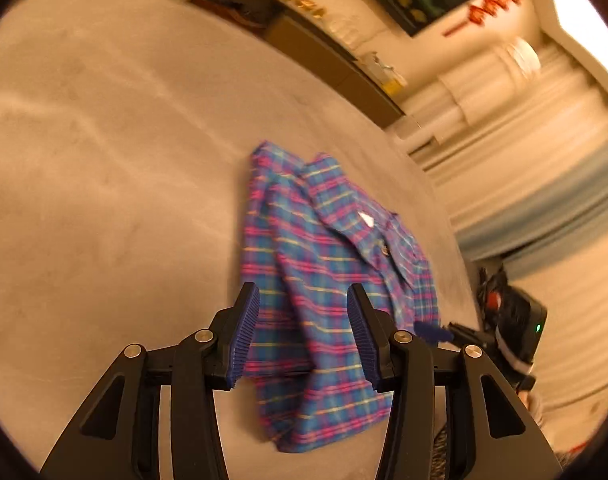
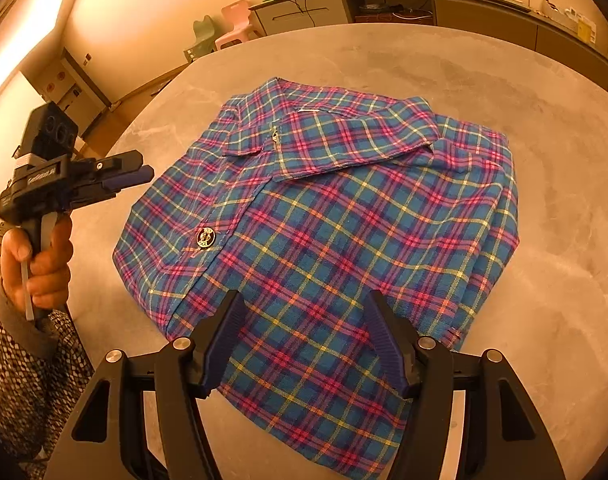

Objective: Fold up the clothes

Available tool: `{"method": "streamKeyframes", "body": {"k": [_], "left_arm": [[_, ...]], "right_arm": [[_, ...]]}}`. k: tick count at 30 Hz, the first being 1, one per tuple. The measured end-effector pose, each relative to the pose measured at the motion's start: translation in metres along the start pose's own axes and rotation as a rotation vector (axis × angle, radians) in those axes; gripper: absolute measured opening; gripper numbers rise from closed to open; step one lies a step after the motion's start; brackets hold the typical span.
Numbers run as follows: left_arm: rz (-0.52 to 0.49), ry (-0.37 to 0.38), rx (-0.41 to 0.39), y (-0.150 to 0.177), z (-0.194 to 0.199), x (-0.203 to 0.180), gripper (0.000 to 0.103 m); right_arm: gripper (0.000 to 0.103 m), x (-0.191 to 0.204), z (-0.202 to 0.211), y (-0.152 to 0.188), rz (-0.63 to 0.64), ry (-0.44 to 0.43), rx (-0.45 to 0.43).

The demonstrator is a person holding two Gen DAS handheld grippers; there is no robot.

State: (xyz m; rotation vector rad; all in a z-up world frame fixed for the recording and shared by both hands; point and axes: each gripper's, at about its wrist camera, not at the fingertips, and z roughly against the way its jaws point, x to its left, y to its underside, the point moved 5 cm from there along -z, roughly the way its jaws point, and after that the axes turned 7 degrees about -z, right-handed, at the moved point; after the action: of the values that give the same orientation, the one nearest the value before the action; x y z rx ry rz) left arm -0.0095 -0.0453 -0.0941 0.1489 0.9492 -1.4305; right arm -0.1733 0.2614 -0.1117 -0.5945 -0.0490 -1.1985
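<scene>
Both my grippers, left (image 1: 304,312) and right (image 2: 304,320), hang spread above folded plaid shirt (image 2: 324,216) on table (image 2: 544,280), pinching nothing.

A pale grey, mottled worktop (image 2: 504,72) with a rounded edge is seen. One folded plaid shirt (image 2: 344,220) in blue, pink and yellow is laid flat on it, collar towards the far edge. Bare worktop is seen around the shirt on all sides.
</scene>
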Motion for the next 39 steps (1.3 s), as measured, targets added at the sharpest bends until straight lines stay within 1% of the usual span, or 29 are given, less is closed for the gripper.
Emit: {"method": "streamKeyframes", "body": {"k": [2, 4, 10, 14, 19, 24, 28, 33, 36, 39], "left_arm": [[-0.002, -0.002, 0.038, 0.007, -0.011, 0.001, 0.048], [-0.002, 0.000, 0.054, 0.010, -0.018, 0.000, 0.048], [0.001, 0.065, 0.044, 0.010, -0.011, -0.012, 0.048], [0.023, 0.067, 0.052, 0.009, -0.020, -0.014, 0.048], [0.020, 0.122, 0.052, 0.006, -0.023, -0.030, 0.049], [0.028, 0.134, 0.070, 0.009, -0.027, -0.035, 0.050], [0.018, 0.180, 0.052, 0.004, -0.018, -0.045, 0.051], [0.076, 0.201, 0.135, 0.020, -0.050, -0.040, 0.050], [0.074, 0.190, 0.115, 0.014, -0.034, -0.040, 0.050], [0.028, 0.204, 0.022, 0.003, 0.011, -0.045, 0.051]], "right_arm": [[0.064, 0.001, -0.001, 0.000, 0.002, 0.003, 0.000], [0.064, 0.001, -0.001, 0.000, 0.002, 0.001, 0.000], [0.065, 0.001, -0.002, 0.000, 0.002, -0.001, -0.001], [0.065, 0.000, 0.000, 0.002, 0.004, -0.001, -0.001], [0.065, 0.001, -0.001, 0.002, 0.005, -0.001, 0.000], [0.067, 0.002, -0.002, 0.002, 0.009, -0.002, 0.001], [0.067, 0.003, -0.003, 0.002, 0.012, -0.004, 0.002], [0.068, 0.004, -0.004, 0.002, 0.017, -0.006, 0.004], [0.068, 0.005, -0.003, 0.001, 0.021, -0.007, 0.008], [0.068, 0.014, 0.020, -0.005, 0.030, 0.014, -0.056]]}}
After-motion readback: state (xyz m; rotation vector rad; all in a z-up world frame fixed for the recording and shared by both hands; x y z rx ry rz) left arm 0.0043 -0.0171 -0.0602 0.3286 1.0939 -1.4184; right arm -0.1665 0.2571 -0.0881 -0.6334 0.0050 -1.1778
